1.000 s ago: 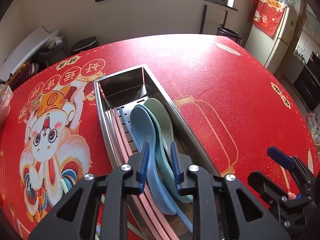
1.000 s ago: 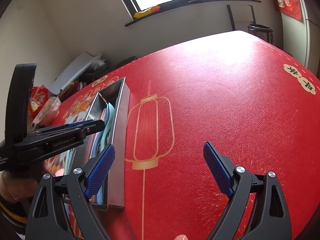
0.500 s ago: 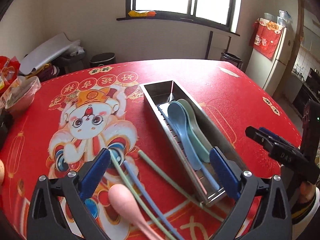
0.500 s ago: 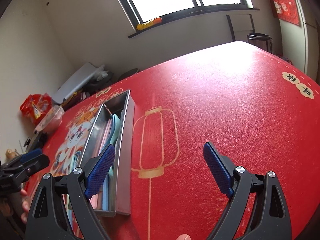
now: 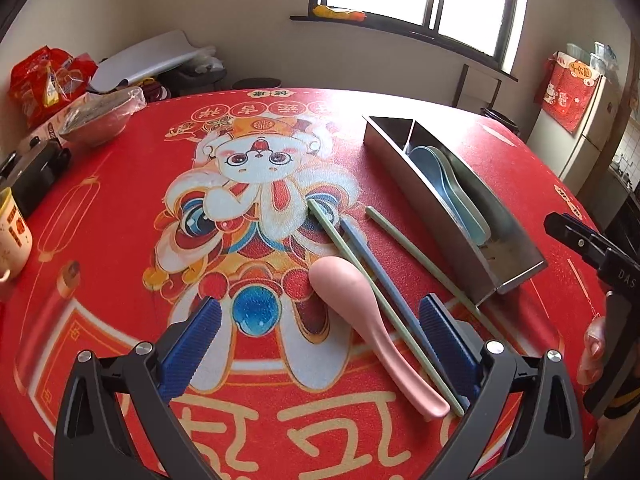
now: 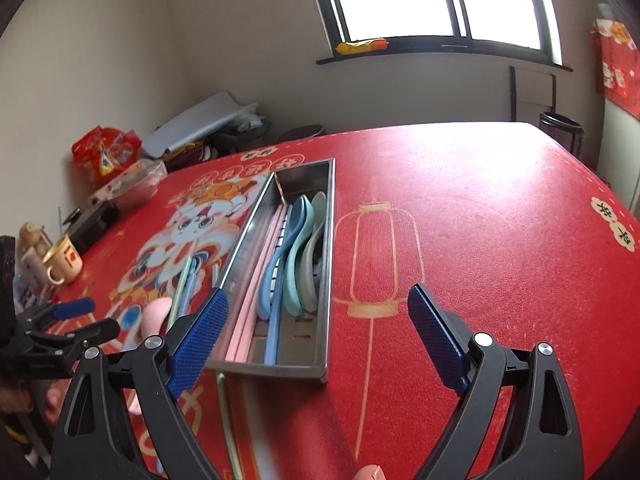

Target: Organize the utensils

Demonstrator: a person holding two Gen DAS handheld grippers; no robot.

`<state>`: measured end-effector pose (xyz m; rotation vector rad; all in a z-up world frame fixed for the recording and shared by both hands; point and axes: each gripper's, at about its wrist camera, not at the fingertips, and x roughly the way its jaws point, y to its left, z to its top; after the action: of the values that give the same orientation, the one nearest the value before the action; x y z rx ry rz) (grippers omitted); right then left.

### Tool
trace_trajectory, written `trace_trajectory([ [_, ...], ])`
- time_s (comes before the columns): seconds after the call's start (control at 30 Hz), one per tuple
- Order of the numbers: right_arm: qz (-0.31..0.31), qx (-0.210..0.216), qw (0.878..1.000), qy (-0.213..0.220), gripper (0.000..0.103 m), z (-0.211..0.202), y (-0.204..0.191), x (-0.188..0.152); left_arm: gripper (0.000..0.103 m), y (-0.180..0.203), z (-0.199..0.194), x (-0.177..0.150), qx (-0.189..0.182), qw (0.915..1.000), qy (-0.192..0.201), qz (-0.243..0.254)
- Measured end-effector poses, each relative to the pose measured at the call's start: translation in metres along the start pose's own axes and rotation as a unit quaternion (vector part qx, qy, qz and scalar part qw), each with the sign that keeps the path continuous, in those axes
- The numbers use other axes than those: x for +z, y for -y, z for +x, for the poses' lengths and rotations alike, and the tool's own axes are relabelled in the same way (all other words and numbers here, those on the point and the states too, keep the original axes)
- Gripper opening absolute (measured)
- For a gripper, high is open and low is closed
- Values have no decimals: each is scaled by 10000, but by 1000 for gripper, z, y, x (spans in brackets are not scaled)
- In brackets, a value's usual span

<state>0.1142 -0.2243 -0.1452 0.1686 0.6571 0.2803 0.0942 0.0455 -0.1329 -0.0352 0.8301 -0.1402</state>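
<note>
Pink spoon (image 5: 360,320) flat on tabletop (image 5: 120,220) beside steel tray (image 5: 460,240), handle angled toward left tool (image 5: 320,344), nearer than right tool (image 6: 316,320); both spread wide, empty.

Pink spoon (image 6: 154,312) mostly hidden behind left finger of right gripper (image 6: 316,332). Green chopstick (image 6: 230,432) cut off at bottom edge. Blue chopstick (image 5: 384,280) lower end hidden behind left gripper (image 5: 320,344) pad. Mug (image 5: 10,236) cropped by left edge.
</note>
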Motion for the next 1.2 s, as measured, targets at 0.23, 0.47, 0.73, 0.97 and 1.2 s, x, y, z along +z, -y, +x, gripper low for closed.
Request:
trace_trajectory([
  [0.23,67,1,10000,-8,88,0,1,-7,54,11,16,-10,-497,9984,-222,-154],
  [0.47,257,133,9995,-135,88,6,6,-9,41,10,29,-11,-602,9971,-365,-279],
  [0.73,324,279,9990,-149,88,7,8,-11,30,7,35,-9,-621,9966,-412,-355],
  [0.97,443,398,9981,-157,88,7,12,-11,8,26,31,-10,-592,9973,-381,187],
  [1.2,599,647,9960,-174,88,8,15,-12,10,32,27,-22,-303,9947,-567,805],
])
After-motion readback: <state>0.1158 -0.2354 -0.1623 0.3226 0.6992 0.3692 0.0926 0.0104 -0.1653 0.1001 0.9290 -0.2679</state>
